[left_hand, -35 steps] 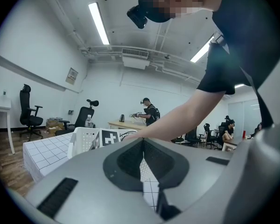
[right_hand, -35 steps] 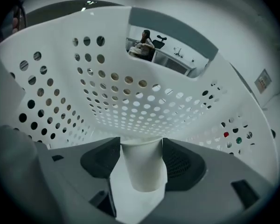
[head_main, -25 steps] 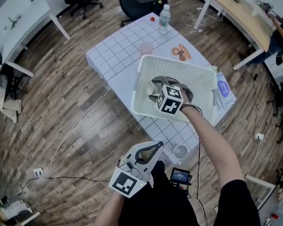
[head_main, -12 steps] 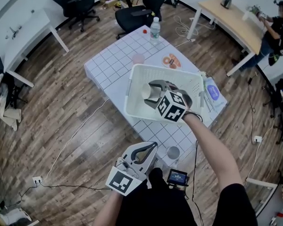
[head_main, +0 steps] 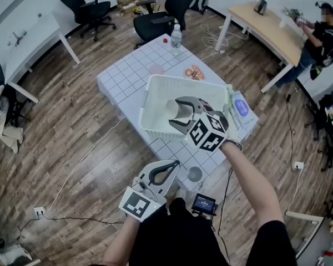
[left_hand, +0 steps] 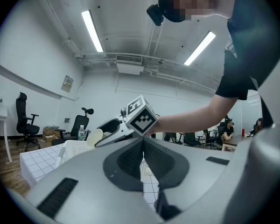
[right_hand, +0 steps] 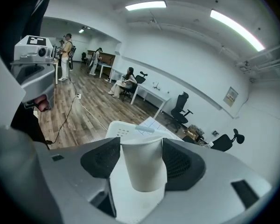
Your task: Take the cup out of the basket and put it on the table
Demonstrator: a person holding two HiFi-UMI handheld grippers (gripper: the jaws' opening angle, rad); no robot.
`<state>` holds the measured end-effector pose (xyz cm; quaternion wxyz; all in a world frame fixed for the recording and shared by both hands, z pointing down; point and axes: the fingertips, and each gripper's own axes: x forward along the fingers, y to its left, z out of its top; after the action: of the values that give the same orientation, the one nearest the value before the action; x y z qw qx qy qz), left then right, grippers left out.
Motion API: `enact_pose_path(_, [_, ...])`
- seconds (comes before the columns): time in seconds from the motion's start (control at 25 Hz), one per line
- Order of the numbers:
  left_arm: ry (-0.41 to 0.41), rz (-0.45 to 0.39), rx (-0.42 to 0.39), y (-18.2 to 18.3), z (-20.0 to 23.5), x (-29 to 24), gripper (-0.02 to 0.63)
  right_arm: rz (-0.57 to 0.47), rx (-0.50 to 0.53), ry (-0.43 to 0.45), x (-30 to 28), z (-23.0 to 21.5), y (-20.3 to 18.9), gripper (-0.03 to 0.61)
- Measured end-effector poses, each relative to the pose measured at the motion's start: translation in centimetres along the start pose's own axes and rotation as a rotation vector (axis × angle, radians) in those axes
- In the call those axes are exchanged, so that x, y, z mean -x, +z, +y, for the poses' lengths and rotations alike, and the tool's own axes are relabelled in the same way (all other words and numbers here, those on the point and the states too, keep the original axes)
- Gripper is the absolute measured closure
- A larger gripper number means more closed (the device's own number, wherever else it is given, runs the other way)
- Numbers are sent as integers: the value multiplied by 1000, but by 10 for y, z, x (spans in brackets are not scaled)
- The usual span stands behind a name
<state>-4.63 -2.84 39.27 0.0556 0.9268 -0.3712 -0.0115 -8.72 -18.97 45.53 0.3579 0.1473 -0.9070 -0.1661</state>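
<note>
A white paper cup (head_main: 173,108) is clamped between the jaws of my right gripper (head_main: 177,112) and hangs over the white plastic basket (head_main: 150,101). Seen from the head view, the cup lies sideways with its mouth to the left. The right gripper view has the cup (right_hand: 142,164) filling the gap between the pads, with the basket (right_hand: 119,127) below and behind it. My left gripper (head_main: 172,165) is low, near the person's body and off the table's front edge. Its jaws (left_hand: 142,146) are pressed together on nothing. The basket rests on the white gridded table (head_main: 127,73).
A water bottle (head_main: 176,36), a pink cup (head_main: 156,69) and a plate of pastries (head_main: 193,72) stand on the far half of the table. A grey cup (head_main: 195,174) sits at the near corner. Office chairs (head_main: 155,21) and desks ring the table.
My right gripper has come up from inside the basket with the cup, which now shows between its jaws. The left gripper has hardly moved.
</note>
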Motion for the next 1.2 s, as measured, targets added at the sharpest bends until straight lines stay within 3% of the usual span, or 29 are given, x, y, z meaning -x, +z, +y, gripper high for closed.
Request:
enact_pose_path(0.84, [-31, 8, -34, 6, -24, 1, 604, -308, -266, -174, 135, 36, 30, 295])
enact_pose_path(1.2, [-44, 12, -24, 3, -29, 4, 604, -446, -379, -251, 169, 55, 22, 295])
